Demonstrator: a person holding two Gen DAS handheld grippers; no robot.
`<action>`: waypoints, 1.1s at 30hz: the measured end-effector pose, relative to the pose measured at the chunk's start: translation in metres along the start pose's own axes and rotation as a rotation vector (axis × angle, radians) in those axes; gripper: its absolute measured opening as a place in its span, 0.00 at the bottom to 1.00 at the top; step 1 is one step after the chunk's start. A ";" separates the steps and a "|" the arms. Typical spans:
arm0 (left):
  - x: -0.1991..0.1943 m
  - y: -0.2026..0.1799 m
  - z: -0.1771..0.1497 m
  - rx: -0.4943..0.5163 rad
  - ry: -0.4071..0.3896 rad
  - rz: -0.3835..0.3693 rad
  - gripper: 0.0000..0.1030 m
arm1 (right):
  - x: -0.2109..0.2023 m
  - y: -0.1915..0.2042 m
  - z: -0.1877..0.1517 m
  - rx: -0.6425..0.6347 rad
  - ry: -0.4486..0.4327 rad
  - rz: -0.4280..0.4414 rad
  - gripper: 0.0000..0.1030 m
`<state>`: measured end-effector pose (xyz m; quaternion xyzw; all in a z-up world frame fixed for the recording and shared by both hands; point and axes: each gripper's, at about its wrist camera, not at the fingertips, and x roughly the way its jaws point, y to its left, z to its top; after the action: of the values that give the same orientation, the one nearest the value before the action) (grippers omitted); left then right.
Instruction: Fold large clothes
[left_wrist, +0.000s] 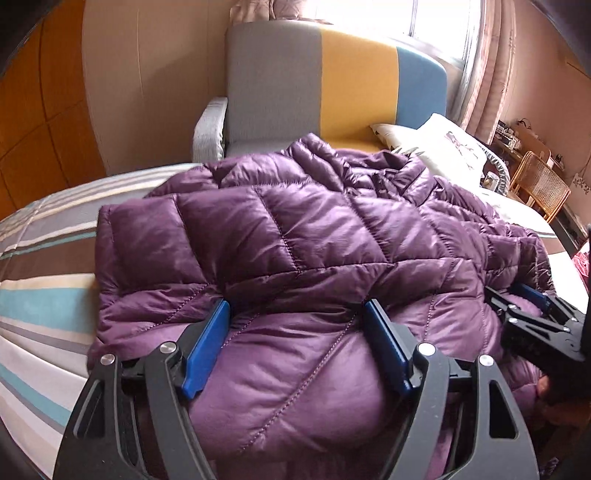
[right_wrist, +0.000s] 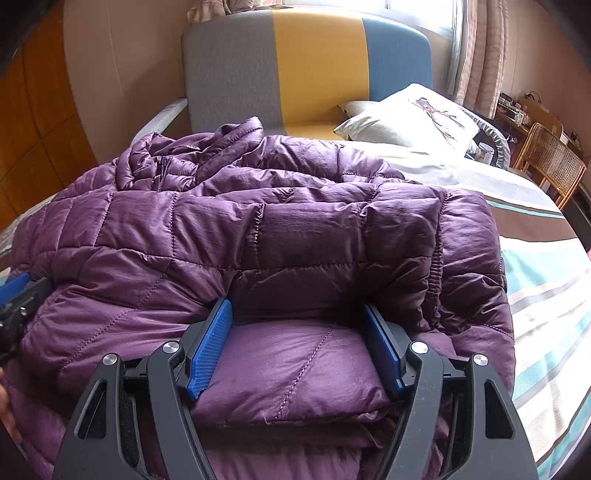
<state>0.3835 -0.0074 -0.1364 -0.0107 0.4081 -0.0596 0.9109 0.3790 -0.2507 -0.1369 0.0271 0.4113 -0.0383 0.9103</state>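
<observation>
Item 1. Left gripper (left_wrist: 297, 314): blue pads spread wide, a puffed lobe of the purple down jacket (left_wrist: 295, 229) bulging between them. Whether the pads bite the fabric or merely straddle it cannot be told.

Item 2. Purple down jacket: lies on the striped bedsheet (left_wrist: 40, 258), directly ahead of and under both claws, partly folded, a quilted panel doubled over the near layer. Collar and zip bunched far ahead, towards the headboard (left_wrist: 332, 77).

Item 3. Right gripper (right_wrist: 297, 310): pads likewise spread, flanking the near folded edge of the jacket (right_wrist: 295, 236), with stacked layers visible below the pads. Grip not confirmed.

Item 4. Pillow (right_wrist: 406, 114): ahead and right of the right claw, apart from the jacket.

Item 5. Rattan chair (right_wrist: 554, 166): far right, beside the bed.

Hazards, judged:
- Slippery shell and trapped air; the lobe may squirt out of closing pads, leaving a thin pinch of outer fabric only.
- Pads catching only the top layer; the lower layers would drag behind and undo the fold.
- Uneven lift between the two claws; the fold line would skew.
- Springy fill; a released fold may reopen.
- Bunched collar end may resist lying flat.
</observation>
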 end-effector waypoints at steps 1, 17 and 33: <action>0.002 0.001 0.000 -0.004 0.003 -0.001 0.73 | 0.000 0.000 0.000 0.000 0.000 0.000 0.68; -0.035 0.017 -0.006 -0.059 -0.041 -0.015 0.85 | -0.032 0.000 0.000 0.054 -0.050 0.006 0.83; -0.135 0.115 -0.127 -0.197 0.056 -0.015 0.72 | -0.118 -0.075 -0.113 0.144 0.131 0.133 0.84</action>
<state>0.2113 0.1263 -0.1287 -0.1016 0.4374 -0.0260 0.8931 0.2101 -0.3105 -0.1236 0.1222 0.4636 -0.0053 0.8776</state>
